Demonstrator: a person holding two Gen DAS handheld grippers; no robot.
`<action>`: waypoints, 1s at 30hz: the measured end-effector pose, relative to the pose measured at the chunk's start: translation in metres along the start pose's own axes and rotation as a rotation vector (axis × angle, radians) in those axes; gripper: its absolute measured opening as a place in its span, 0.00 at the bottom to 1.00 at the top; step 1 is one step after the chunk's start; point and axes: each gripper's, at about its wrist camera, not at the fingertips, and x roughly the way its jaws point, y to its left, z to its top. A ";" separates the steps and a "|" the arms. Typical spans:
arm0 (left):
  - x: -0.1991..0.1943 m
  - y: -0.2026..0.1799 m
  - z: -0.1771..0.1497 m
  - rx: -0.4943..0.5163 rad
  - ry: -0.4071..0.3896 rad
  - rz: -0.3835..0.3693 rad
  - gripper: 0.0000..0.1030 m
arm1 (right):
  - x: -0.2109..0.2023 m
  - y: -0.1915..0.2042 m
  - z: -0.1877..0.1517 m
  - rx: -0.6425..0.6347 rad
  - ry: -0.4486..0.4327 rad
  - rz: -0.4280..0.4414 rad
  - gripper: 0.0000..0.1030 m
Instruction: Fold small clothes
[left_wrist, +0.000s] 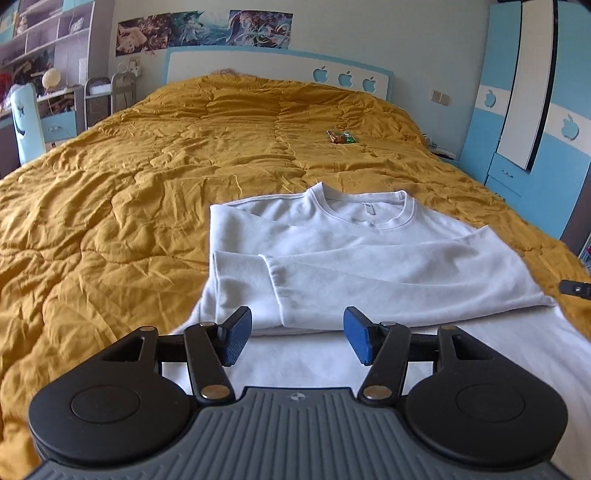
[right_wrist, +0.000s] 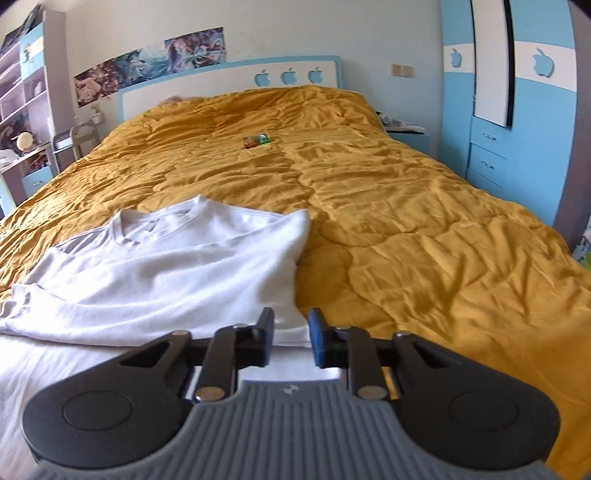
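A white long-sleeved sweatshirt (left_wrist: 332, 254) lies flat on the mustard quilt (left_wrist: 110, 192), collar away from me, both sleeves folded across its chest. My left gripper (left_wrist: 297, 338) is open and empty, hovering over the shirt's lower part near its left side. In the right wrist view the sweatshirt (right_wrist: 166, 273) fills the lower left. My right gripper (right_wrist: 291, 339) is open with a narrower gap, empty, above the shirt's right edge. The tip of the right gripper shows at the right edge of the left wrist view (left_wrist: 574, 287).
A small colourful packet (left_wrist: 341, 137) lies on the quilt further up the bed; it also shows in the right wrist view (right_wrist: 257, 140). A blue-and-white headboard (left_wrist: 277, 70) stands behind. A blue wardrobe (right_wrist: 517, 110) is on the right, shelves (left_wrist: 40, 44) on the left.
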 end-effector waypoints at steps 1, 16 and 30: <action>-0.005 -0.001 -0.004 -0.035 0.006 -0.026 0.65 | 0.005 0.011 0.000 -0.004 -0.028 0.017 0.11; -0.018 -0.007 -0.028 -0.111 0.075 -0.070 0.64 | 0.103 0.004 -0.022 0.096 0.116 -0.336 0.00; -0.032 -0.006 -0.023 -0.080 0.150 0.010 0.66 | 0.040 -0.024 -0.009 0.230 0.160 -0.256 0.06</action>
